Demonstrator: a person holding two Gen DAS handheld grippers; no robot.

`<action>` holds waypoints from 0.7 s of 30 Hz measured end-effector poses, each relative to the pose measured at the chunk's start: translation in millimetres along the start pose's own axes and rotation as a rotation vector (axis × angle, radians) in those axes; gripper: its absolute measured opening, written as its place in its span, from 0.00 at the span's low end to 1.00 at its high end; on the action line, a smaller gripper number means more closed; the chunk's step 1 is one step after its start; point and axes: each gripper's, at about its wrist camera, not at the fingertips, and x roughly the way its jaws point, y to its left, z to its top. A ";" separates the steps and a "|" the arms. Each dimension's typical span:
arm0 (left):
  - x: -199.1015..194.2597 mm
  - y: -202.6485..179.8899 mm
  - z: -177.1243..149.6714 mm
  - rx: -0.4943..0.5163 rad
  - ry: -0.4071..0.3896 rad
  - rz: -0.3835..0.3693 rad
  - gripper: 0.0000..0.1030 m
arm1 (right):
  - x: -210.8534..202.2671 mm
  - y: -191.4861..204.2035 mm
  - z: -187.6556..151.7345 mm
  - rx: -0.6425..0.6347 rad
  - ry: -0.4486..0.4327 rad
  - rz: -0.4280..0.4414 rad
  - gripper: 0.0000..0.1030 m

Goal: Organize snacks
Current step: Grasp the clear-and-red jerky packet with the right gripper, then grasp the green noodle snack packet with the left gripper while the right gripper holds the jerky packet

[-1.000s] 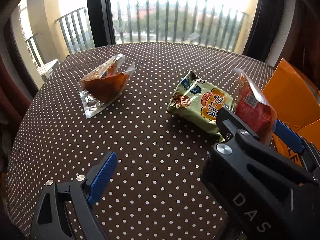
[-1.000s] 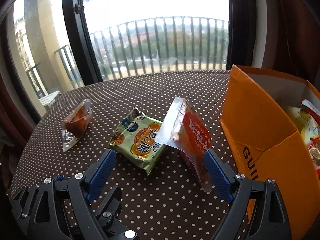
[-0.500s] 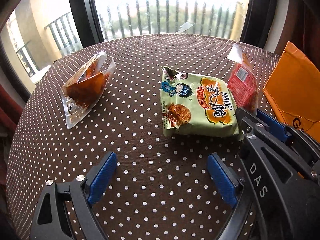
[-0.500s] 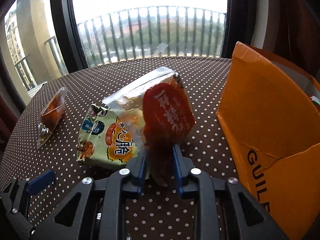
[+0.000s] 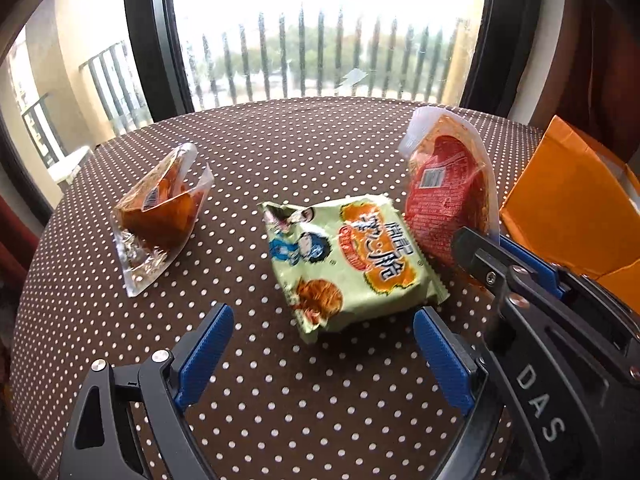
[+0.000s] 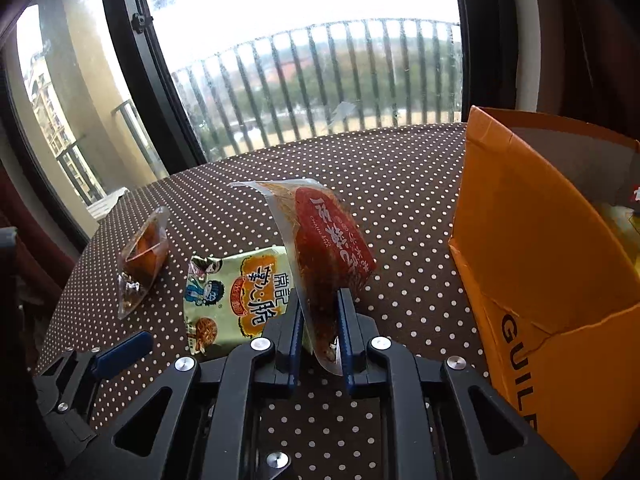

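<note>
With my right tool (image 6: 319,330) pinching the red packet (image 6: 328,248), I should lift it clear over the orange box (image 6: 532,248) wall while my left tool (image 5: 320,356) stays spread.

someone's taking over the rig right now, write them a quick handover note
Right gripper: shut on the red snack packet, held upright above the table.
Left gripper: open, empty, facing the green snack packet, which lies flat on the polka-dot table.
Clear packet with orange-brown snack: on the table, far left.
Orange cardboard box: at the right, open, some snacks already inside.
Left to do: box the red packet, then the green and clear ones.
</note>
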 end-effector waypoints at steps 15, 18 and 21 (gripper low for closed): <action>34.9 -8.8 29.7 0.035 0.026 -0.046 0.96 | 14.9 -14.9 18.6 0.081 -0.004 0.036 0.17; 42.9 -10.7 27.0 0.018 0.043 -0.045 0.98 | 21.4 -17.0 16.8 0.093 0.021 0.039 0.17; 43.4 -11.9 24.1 0.020 0.026 -0.023 0.99 | 24.5 -19.3 15.8 0.101 0.026 0.046 0.17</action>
